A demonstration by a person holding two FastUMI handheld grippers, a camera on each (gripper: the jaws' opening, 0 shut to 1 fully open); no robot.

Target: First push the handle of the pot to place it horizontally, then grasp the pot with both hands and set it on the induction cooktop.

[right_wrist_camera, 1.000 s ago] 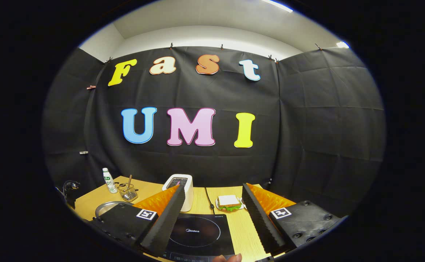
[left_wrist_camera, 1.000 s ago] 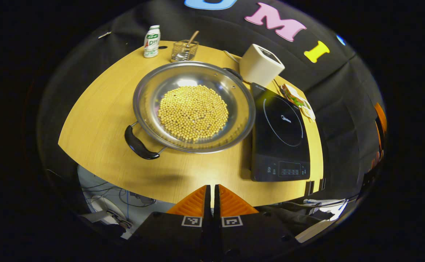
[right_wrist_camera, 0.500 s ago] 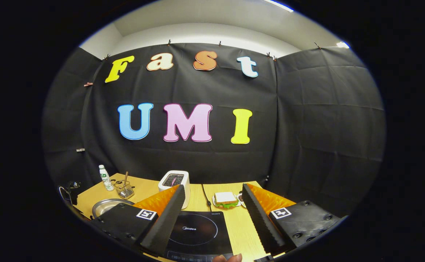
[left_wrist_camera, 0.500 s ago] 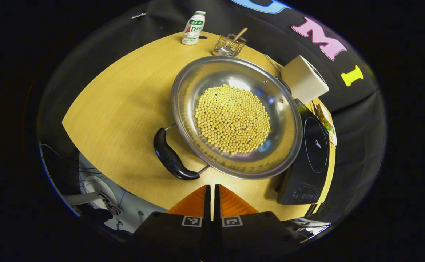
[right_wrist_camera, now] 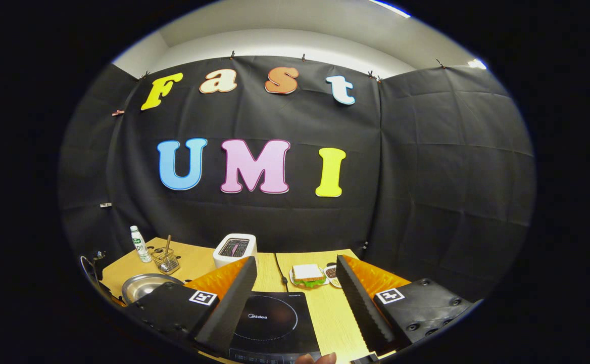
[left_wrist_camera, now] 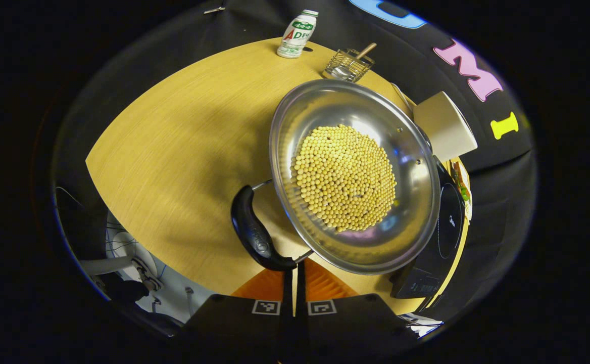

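A wide steel pot (left_wrist_camera: 406,167) full of yellow beans sits on the wooden table (left_wrist_camera: 174,151). Its black near handle (left_wrist_camera: 254,235) points toward the table's front edge. My left gripper (left_wrist_camera: 294,270) is shut with nothing in it, its tips just under the lower end of that handle. The black induction cooktop (left_wrist_camera: 449,227) lies right of the pot. In the right gripper view the cooktop (right_wrist_camera: 275,323) lies between the open fingers of my right gripper (right_wrist_camera: 295,308), raised above it, and the pot's rim (right_wrist_camera: 143,285) shows at the left.
A white toaster (left_wrist_camera: 444,131) stands behind the cooktop. A small bottle (left_wrist_camera: 297,34) and a wire basket (left_wrist_camera: 348,65) stand at the table's far edge. A sandwich on a plate (right_wrist_camera: 307,275) lies beyond the cooktop. The table's left half is bare wood.
My left gripper has moved in toward the pot's near handle, which now lies at its tips. The right gripper view has tipped slightly down; its fingers stay open.
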